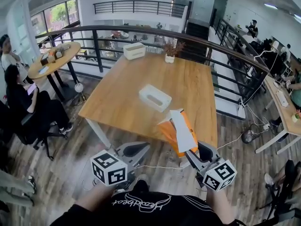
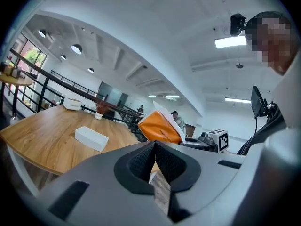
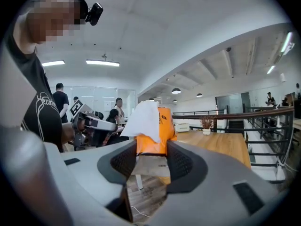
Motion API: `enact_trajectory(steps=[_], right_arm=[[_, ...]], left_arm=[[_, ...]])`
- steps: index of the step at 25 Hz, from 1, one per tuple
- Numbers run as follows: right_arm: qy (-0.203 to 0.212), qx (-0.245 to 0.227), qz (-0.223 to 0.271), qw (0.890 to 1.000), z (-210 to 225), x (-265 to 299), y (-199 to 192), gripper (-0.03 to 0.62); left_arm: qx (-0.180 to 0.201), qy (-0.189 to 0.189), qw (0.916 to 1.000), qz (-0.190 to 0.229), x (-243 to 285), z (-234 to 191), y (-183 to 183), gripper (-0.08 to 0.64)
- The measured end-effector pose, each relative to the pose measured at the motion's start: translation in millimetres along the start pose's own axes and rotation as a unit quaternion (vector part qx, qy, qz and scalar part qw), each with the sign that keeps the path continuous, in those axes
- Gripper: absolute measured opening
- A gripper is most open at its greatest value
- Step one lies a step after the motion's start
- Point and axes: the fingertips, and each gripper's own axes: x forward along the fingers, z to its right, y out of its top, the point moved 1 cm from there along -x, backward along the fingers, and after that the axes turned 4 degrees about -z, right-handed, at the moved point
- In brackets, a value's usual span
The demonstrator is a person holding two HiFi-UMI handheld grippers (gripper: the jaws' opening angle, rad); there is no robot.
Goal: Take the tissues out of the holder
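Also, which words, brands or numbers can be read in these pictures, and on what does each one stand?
Black shirt: white script, too warped to read surely.
Orange tissue pack: small dark print, too small to read.
Marker cubes: black-and-white squares only, no letters.
No other text shows.

Big wooden table [image 1: 197, 88] centre frame, dark curved railing [image 1: 141, 28] behind it, plank floor [image 1: 75, 173] lower left; windows [image 1: 56, 13] glow upper left, round table [image 1: 67, 55] beneath them, possibly with clutter.
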Motion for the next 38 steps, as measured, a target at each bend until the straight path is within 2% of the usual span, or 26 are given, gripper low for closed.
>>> enact_trajectory(steps=[7,14,19,28,38], right_arm=[[0.011,0.009,0.003,1.0,-54,-82,-30,0.183],[0.01,0.013,0.008,1.0,-75,-154,-48,0.183],[0.01,0.027,0.017,0.999,-86,-168,-44,0.183],[0.01,0.022,0.028,0.999,-87,-199,-39,0.183],[0.0,0.024,0.037,0.999,-88,-209,-36,0.183]], left_arm=[[0.003,-0.009,1.0,-0.002,-27,83,-46,0.012],[0.011,-0.021,0.9996,-0.014,-27,154,-75,0.012],[0.018,-0.025,0.9993,-0.021,-32,169,-75,0.012],[0.036,-0.032,0.9986,-0.021,-23,203,-69,0.012],[0.055,-0.039,0.9973,-0.03,-22,214,-68,0.011]])
